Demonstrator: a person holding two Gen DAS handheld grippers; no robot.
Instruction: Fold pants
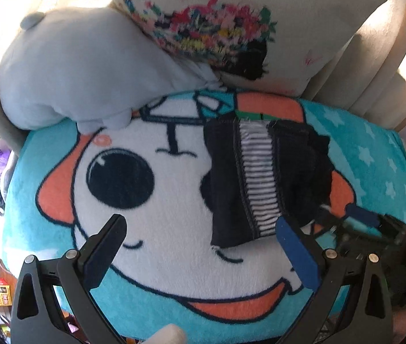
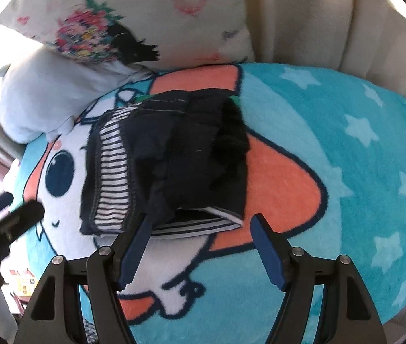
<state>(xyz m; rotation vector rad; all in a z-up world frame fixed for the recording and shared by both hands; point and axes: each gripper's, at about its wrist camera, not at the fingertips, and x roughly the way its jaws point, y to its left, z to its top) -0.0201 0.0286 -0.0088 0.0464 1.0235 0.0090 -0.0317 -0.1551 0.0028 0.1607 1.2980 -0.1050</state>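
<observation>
In the left wrist view, the left gripper (image 1: 200,235) is hovering low over a turquoise cartoon blanket (image 1: 157,312), and its two fingers are standing wide apart with nothing between them. The pants (image 1: 263,177), dark navy with a band of white and navy stripes, are lying folded into a compact bundle on the blanket, ahead and to the right of this gripper, over the white face of the printed character. The near corner of the bundle is lying just beside the blue pad of the right-hand finger (image 1: 297,255); whether they are touching, I cannot tell. At the right edge, the right gripper (image 1: 343,213) is showing partly, close to the near right corner of the bundle. Behind the blanket, a pale blue plush toy (image 1: 76,77) is resting with its paws on the blanket edge, and a white cushion with a colourful print (image 1: 303,20) is leaning against it. In the right wrist view, the right gripper (image 2: 200,223) is also standing with its fingers spread, empty, just in front of the near edge of the pants (image 2: 180,154), where the striped lining is peeking out under the dark top layer. The left-hand blue pad (image 2: 137,246) is sitting just at this edge. The left gripper (image 2: 8,206) is appearing blurred at the left border, beside the bundle. The plush toy (image 2: 39,97) and the cushion (image 2: 151,14) are lying beyond the pants.
</observation>
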